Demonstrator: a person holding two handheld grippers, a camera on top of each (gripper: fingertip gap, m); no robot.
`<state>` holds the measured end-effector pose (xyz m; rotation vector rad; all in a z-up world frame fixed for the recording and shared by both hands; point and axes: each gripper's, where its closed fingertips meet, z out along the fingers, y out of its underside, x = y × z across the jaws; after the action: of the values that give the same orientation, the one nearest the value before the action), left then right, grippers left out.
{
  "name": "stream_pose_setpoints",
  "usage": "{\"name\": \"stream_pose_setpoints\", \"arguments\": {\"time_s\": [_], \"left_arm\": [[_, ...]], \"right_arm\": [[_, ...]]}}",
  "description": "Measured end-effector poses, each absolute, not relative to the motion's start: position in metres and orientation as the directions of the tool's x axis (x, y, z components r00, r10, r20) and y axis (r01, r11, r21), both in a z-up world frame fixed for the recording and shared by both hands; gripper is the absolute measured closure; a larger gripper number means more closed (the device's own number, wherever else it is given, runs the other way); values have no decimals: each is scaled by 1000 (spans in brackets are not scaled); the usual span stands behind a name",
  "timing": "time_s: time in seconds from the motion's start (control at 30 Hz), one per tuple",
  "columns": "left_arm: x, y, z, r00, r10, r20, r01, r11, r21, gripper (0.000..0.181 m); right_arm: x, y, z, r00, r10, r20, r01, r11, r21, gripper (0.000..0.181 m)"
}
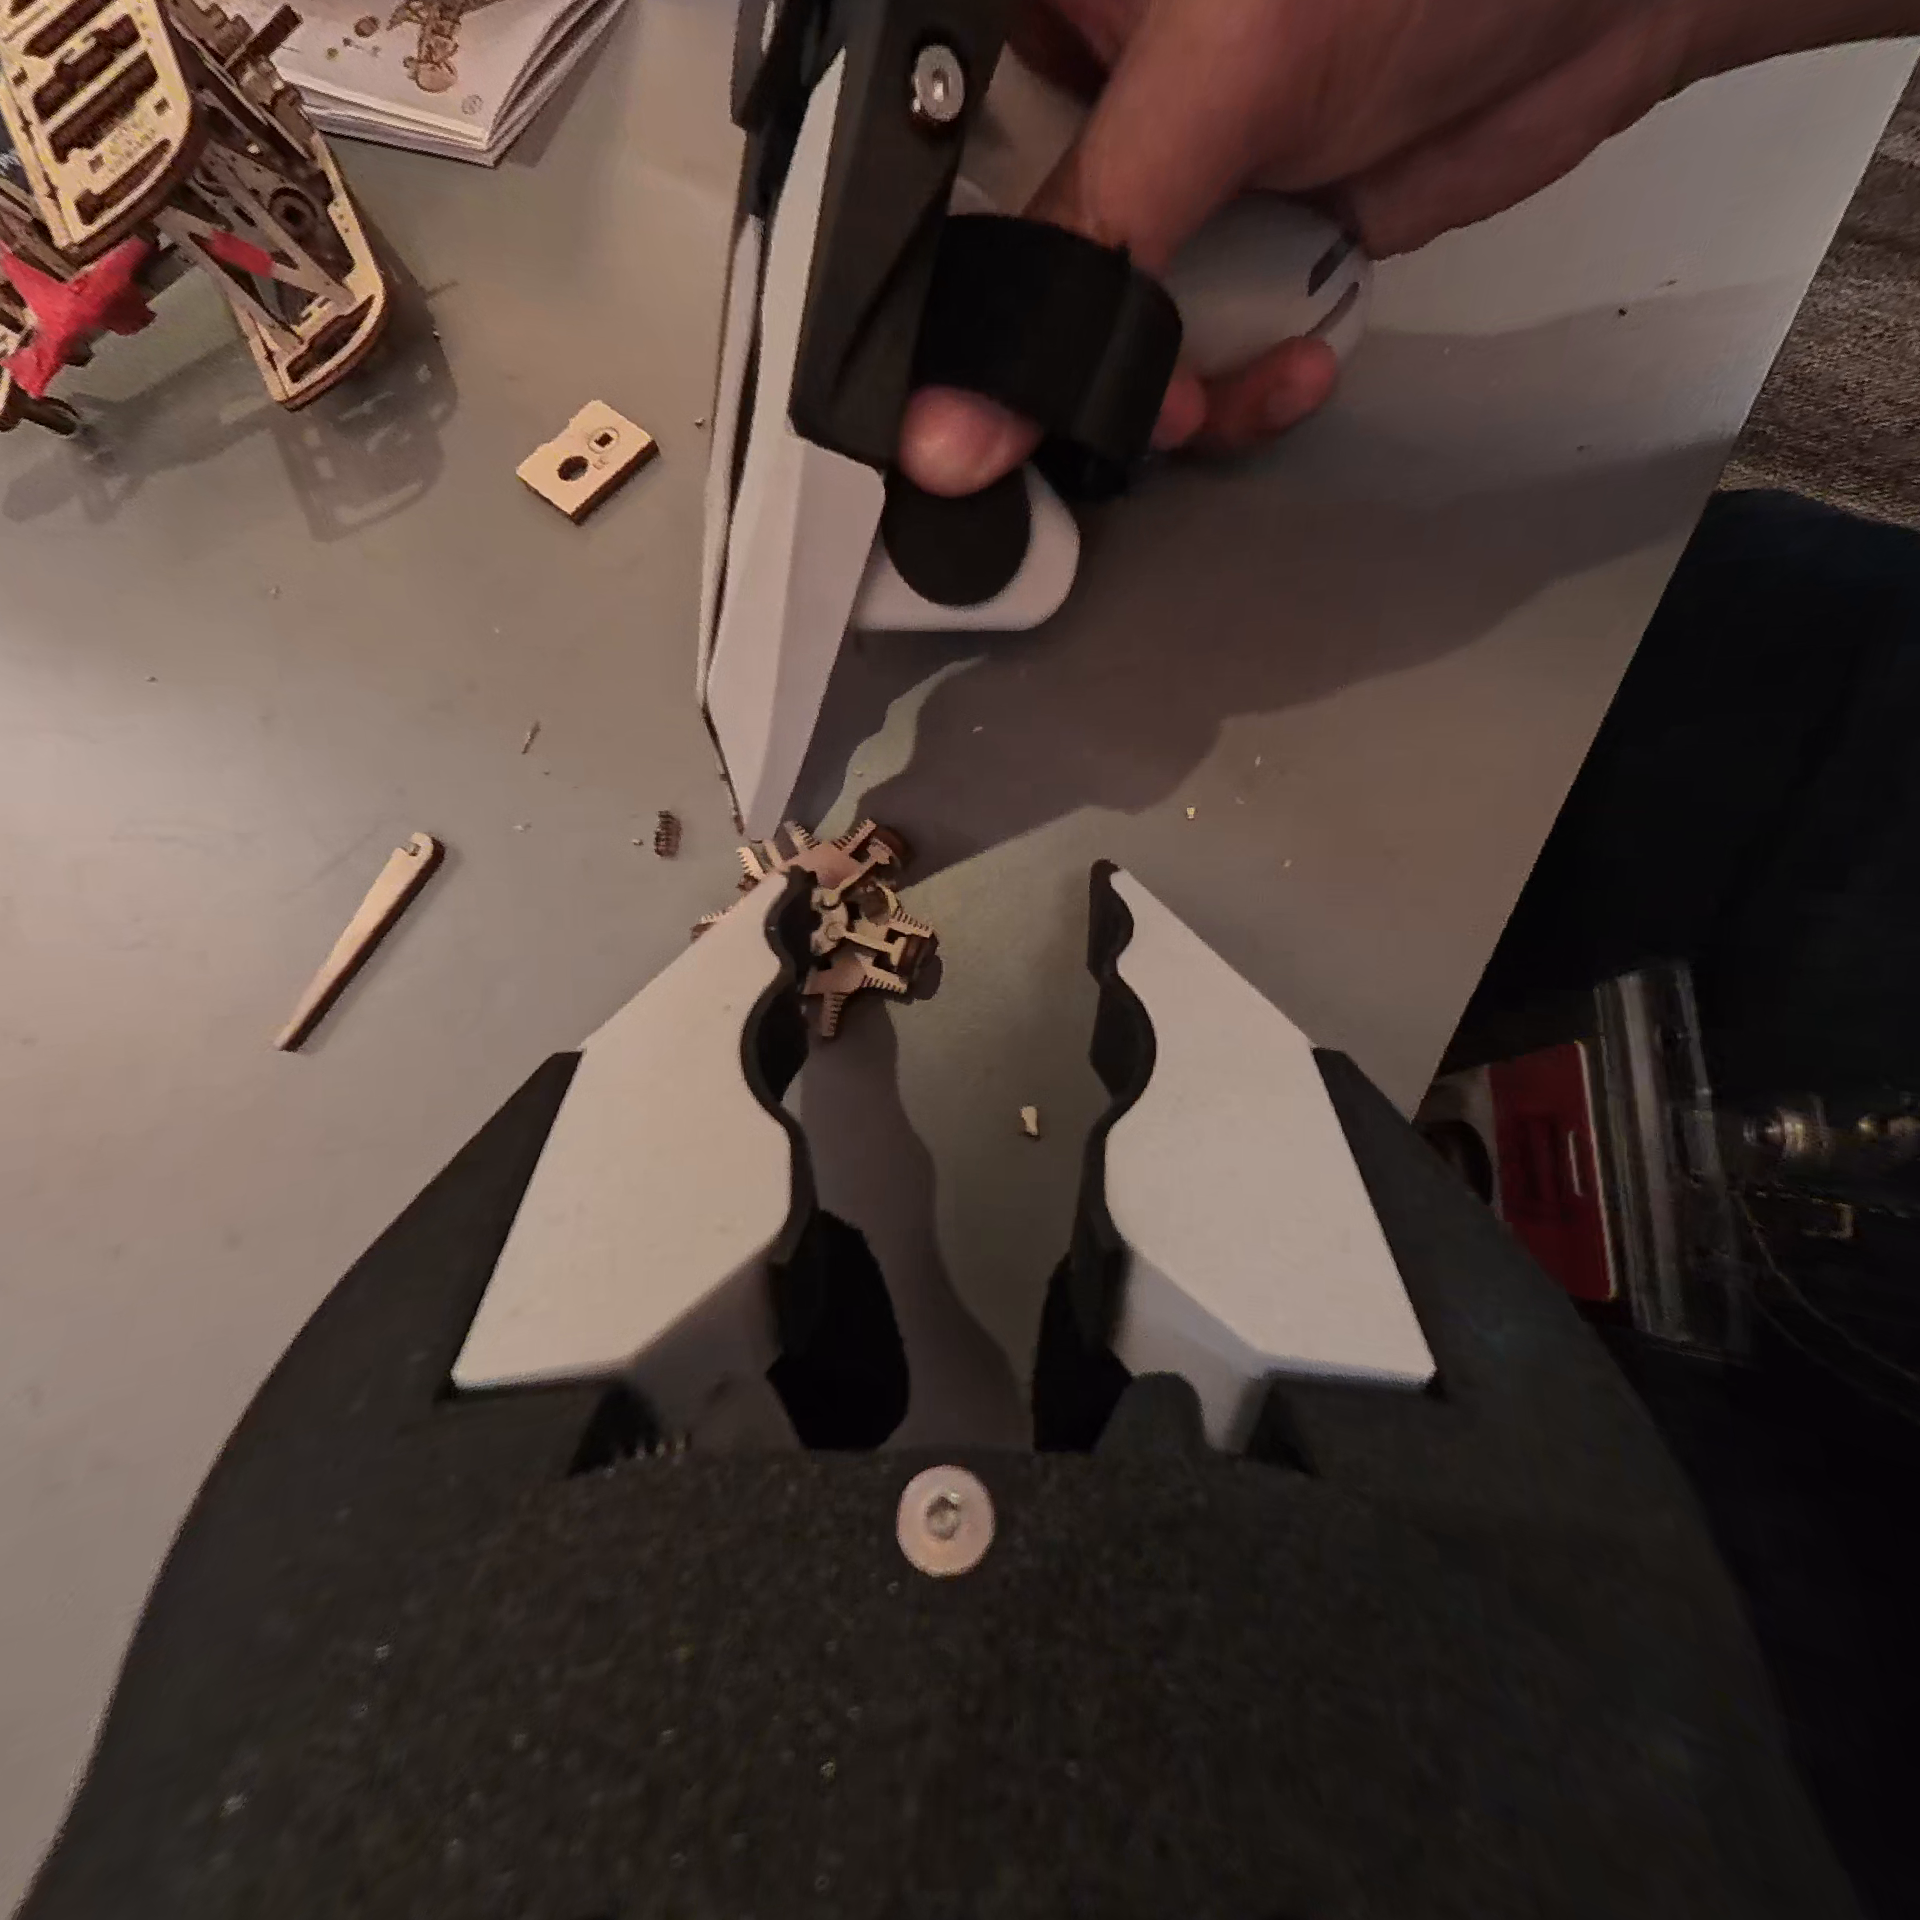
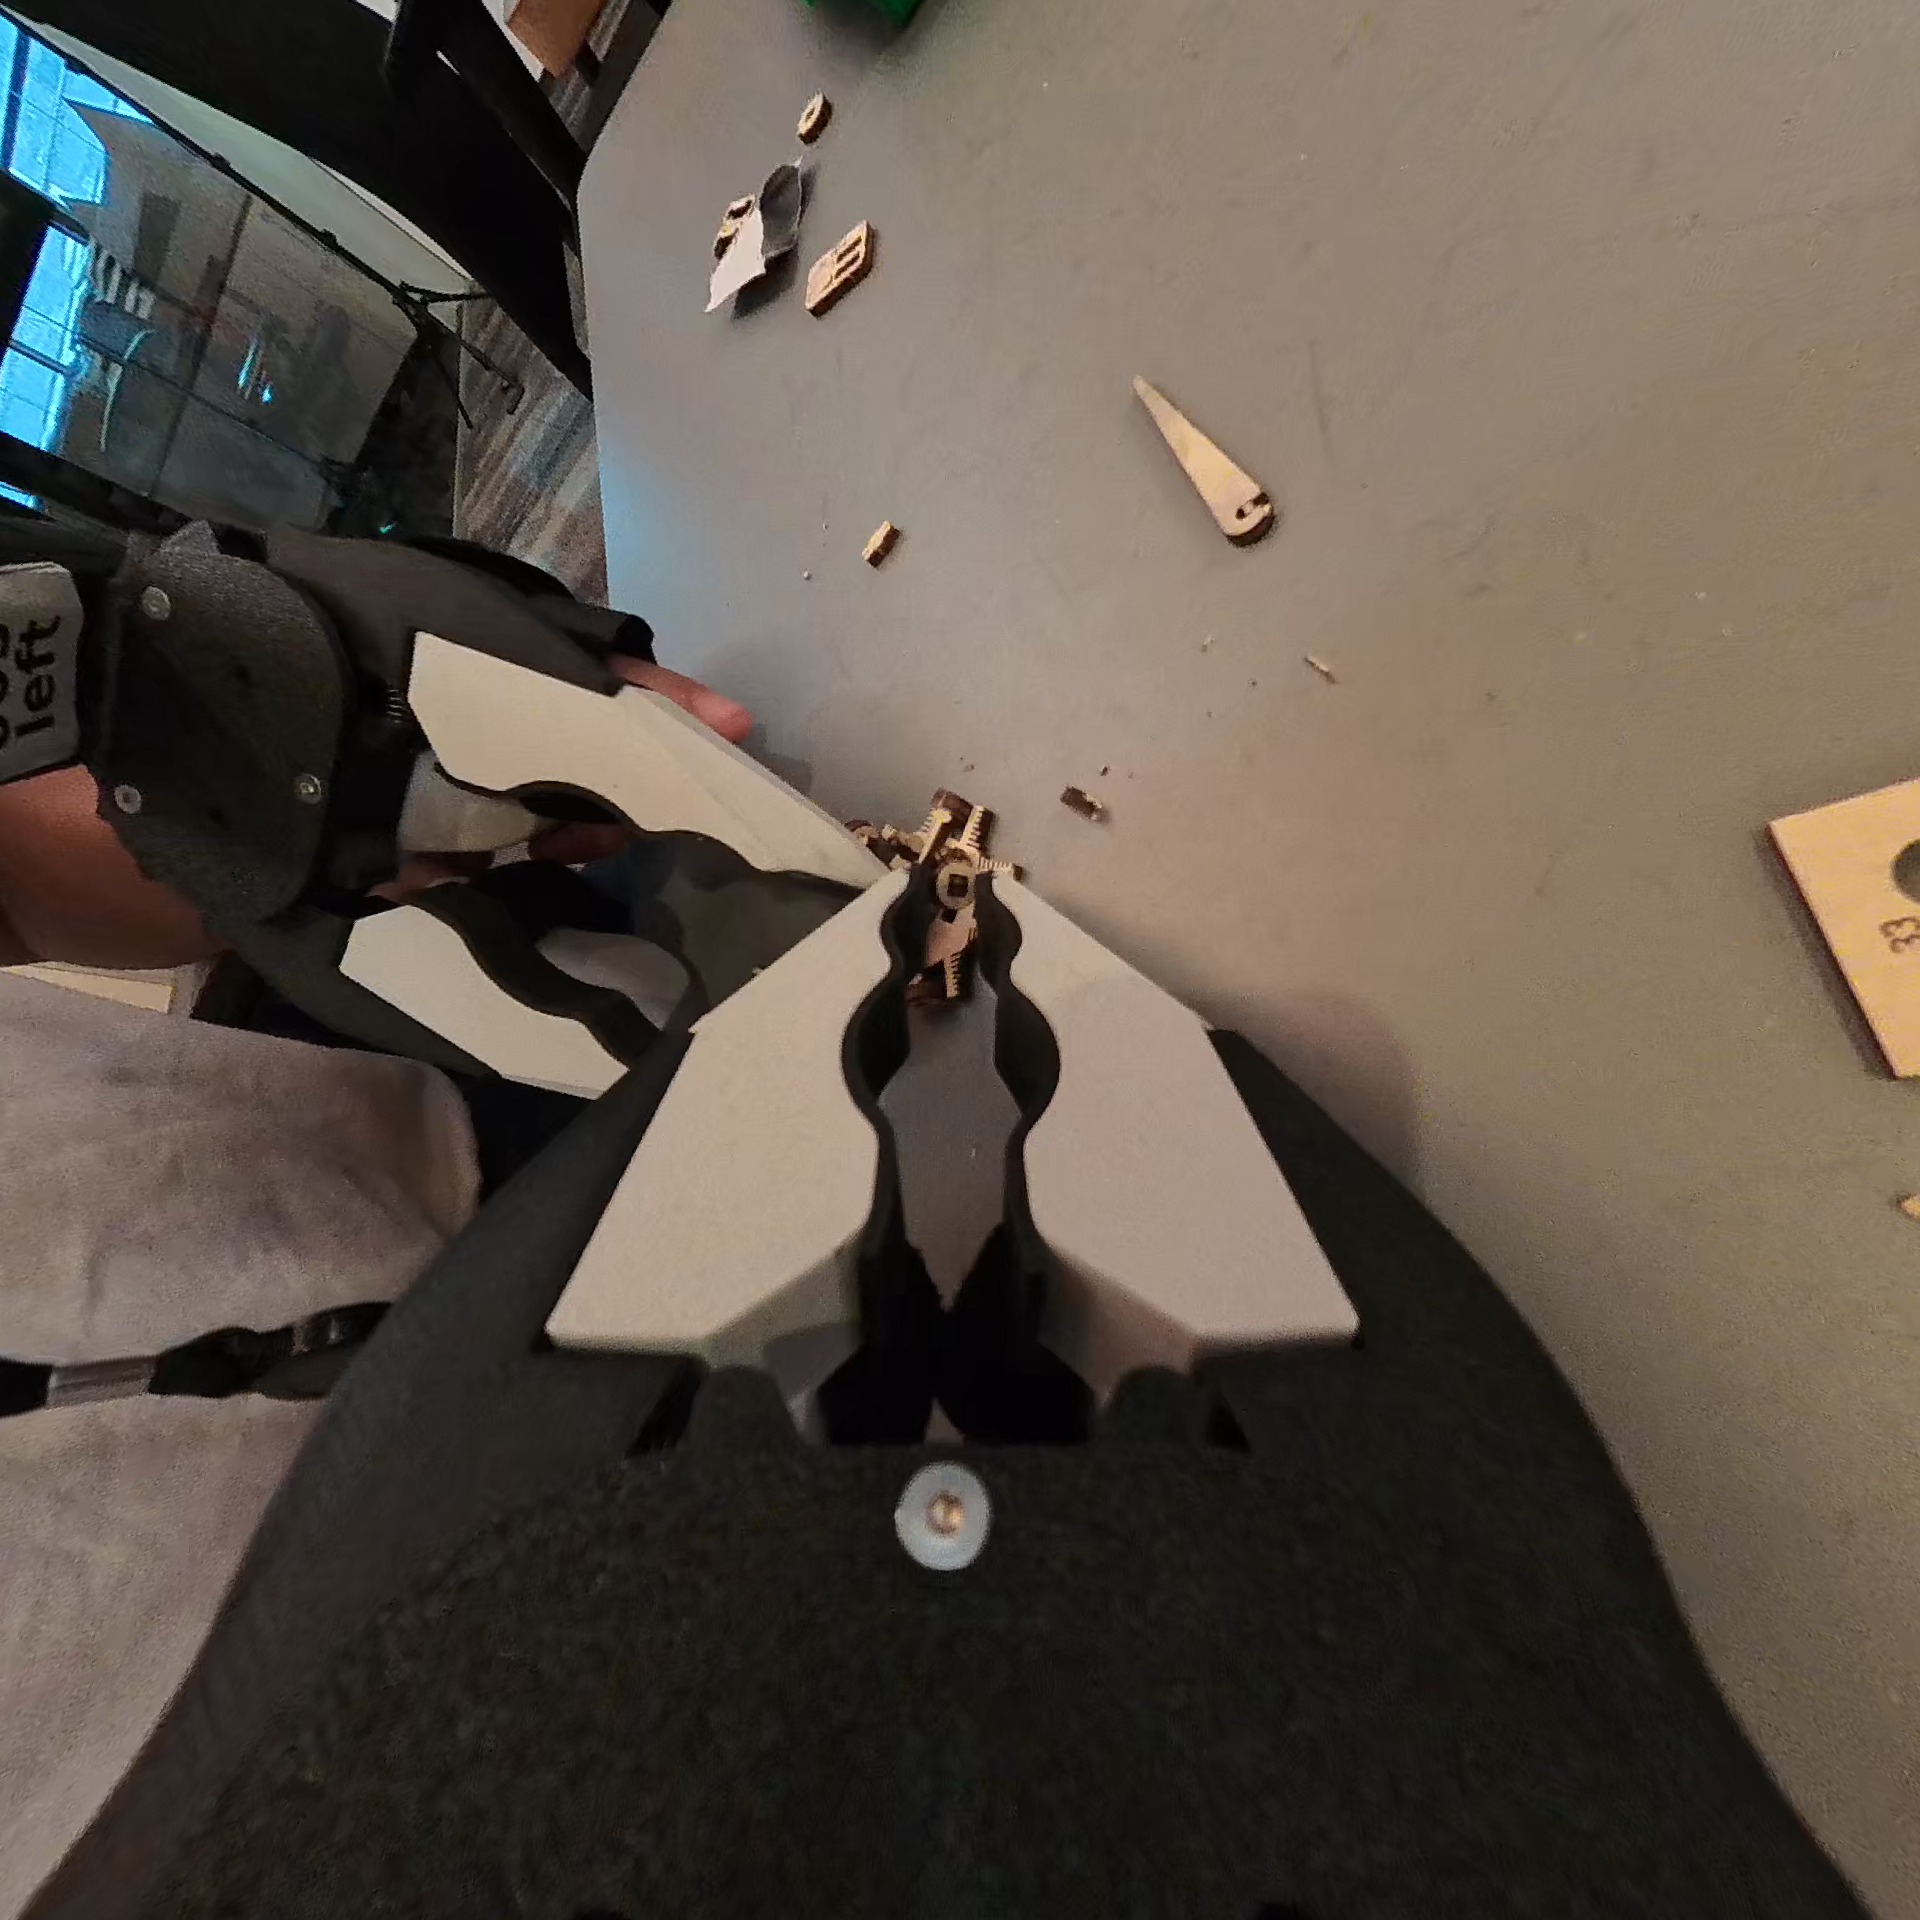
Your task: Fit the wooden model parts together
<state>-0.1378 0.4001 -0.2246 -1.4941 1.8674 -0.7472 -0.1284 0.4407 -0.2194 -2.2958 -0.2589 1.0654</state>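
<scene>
Right claw (image 2: 951, 883) clamped at its tips on a small toothed wooden assembly (image 2: 951, 868), which rests low against the grey table (image 2: 1455, 520); the pinch at the very tip probably leaves most of the part exposed for mating. Left claw (image 1: 940, 883) spread apart, its left finger (image 1: 675, 1039) touching or just beside the same assembly (image 1: 852, 925), its right finger well clear; this reads as bracing or steadying, not a grip. A hand (image 1: 1247, 156) holds the right tool from above, so the two tools meet at an angle over the part.

Loose pieces lie near on the table: a tapered wooden sliver (image 1: 358, 940), a small rectangular plate with holes (image 1: 587, 459), a larger flat sheet (image 2: 1860, 925) at the edge, and scattered crumbs. A partly built wooden model (image 1: 177, 187) with red tape stands at the far corner beside a folded booklet (image 1: 457, 73).

The table surface is matt, smooth and scuffed. Beyond its edge are patterned flooring, dark furniture and a bright window (image 2: 62, 208).
</scene>
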Motion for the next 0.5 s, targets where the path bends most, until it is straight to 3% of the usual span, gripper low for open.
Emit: {"name": "stream_pose_setpoints", "arguments": {"time_s": [0.5], "left_arm": [[-139,408,-222,-137,-980,-147,-629,201,-751,128]], "right_arm": [[-130,440,-220,626,306,-717,-135,-863,-487,174]]}}
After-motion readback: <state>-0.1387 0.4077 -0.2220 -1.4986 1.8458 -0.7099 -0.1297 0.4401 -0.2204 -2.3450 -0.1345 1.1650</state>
